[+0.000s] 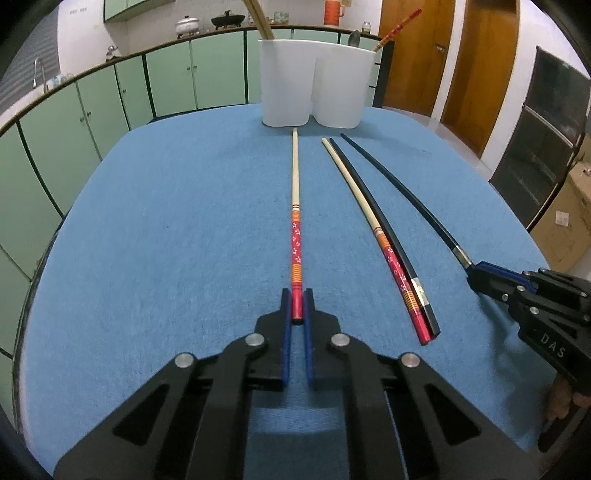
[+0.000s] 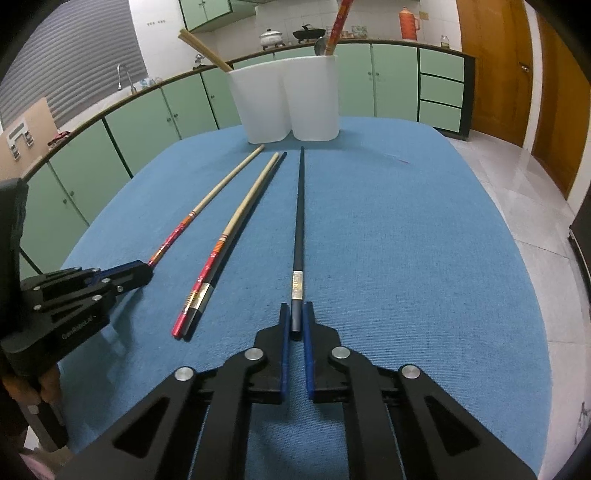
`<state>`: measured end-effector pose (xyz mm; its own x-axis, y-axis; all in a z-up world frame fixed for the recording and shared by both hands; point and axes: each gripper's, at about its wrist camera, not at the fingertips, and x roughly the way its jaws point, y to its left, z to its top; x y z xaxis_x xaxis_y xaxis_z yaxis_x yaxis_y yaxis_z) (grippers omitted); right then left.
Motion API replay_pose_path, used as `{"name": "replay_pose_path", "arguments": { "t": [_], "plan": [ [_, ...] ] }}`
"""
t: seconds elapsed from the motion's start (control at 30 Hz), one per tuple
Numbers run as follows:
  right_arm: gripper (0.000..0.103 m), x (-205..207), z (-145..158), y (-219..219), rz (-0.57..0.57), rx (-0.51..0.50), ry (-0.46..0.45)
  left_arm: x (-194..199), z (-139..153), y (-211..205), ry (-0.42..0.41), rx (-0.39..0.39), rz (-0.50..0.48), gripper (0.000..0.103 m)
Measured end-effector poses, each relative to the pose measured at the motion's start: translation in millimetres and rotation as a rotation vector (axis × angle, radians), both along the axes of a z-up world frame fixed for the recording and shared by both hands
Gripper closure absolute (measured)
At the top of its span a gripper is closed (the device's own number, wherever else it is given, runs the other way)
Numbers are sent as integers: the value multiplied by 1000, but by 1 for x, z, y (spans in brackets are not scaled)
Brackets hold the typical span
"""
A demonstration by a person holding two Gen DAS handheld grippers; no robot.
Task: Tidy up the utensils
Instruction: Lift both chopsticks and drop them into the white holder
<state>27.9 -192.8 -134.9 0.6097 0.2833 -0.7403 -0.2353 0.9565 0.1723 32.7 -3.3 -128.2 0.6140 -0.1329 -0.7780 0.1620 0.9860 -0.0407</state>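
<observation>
My left gripper (image 1: 297, 297) is shut on the red end of a red-and-cream chopstick (image 1: 295, 206) that lies on the blue cloth, tip toward the white two-part holder (image 1: 316, 81). My right gripper (image 2: 296, 310) is shut on the thick end of a black chopstick (image 2: 300, 221), also lying flat. Between them a second red-and-cream chopstick (image 1: 369, 210) and a second black chopstick (image 1: 376, 214) lie side by side. In the right wrist view the left gripper (image 2: 146, 271) shows at the left, and the holder (image 2: 286, 101) stands at the far edge.
The holder has tan wooden chopsticks (image 2: 205, 50) in its left cup and a red chopstick (image 2: 338, 22) with a metal spoon (image 2: 320, 45) in its right cup. The blue-clothed table (image 2: 424, 258) ends in front of green cabinets (image 1: 96, 110). A cardboard box (image 1: 569, 218) stands right.
</observation>
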Motion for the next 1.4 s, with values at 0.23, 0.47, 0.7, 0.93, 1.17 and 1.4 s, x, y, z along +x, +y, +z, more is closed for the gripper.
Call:
{"name": "replay_pose_path", "arguments": {
  "t": [0.23,0.47,0.7,0.93,1.17,1.4],
  "plan": [
    [96,-6,28,-8,7,-19,-62,-7,35,5,-55,-6,-16,98],
    [97,-14,88,-27,3,3,-190,-20,104,9,-216,-17,-34,98],
    [97,-2,149,-47,1,96,-292,-15,165,10,-366,-66,-39,98],
    [97,24,191,-53,42,155,-331,7,196,2,-418,-109,-74,98],
    [97,47,219,-46,92,150,-359,23,217,-4,-467,-132,-91,98],
    [97,75,261,-40,105,167,-445,37,247,-4,-549,-136,-82,98]
  ]
}}
